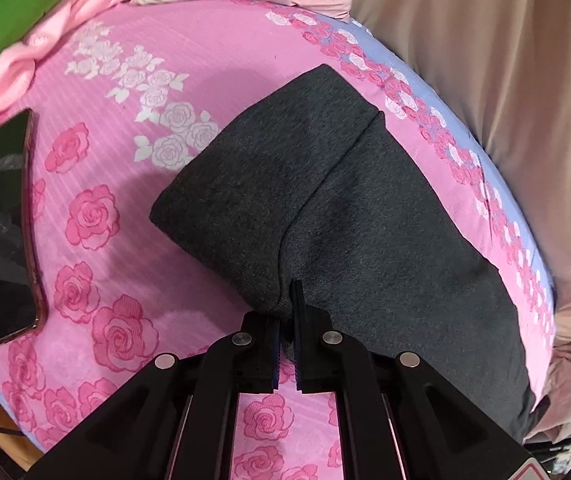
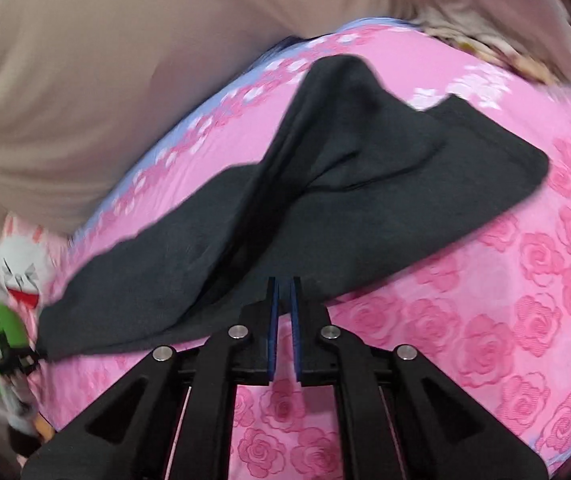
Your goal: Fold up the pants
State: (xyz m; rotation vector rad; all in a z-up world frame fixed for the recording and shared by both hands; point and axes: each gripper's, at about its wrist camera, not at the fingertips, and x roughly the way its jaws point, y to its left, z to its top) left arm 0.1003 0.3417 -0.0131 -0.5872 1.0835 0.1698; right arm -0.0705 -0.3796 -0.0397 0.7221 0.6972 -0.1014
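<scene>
Item: dark grey knit pants (image 1: 365,200), part-folded, on the pink rose-print bedsheet (image 1: 133,184).
Axis: long side running along the sheet's lilac border edge (image 1: 461,136).
Left gripper (image 1: 289,292): clenched on a pants edge.
Right gripper (image 2: 284,284): jaws nearly together at the pants edge; grip unclear.
Nearby: black phone (image 1: 1,232) on the sheet, left view only; beige curtain (image 2: 85,80) beyond.

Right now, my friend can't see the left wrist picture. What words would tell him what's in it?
The left gripper pinches the near edge of dark grey pants folded on a pink rose-patterned bedsheet. A black phone lies at the left edge.
</scene>
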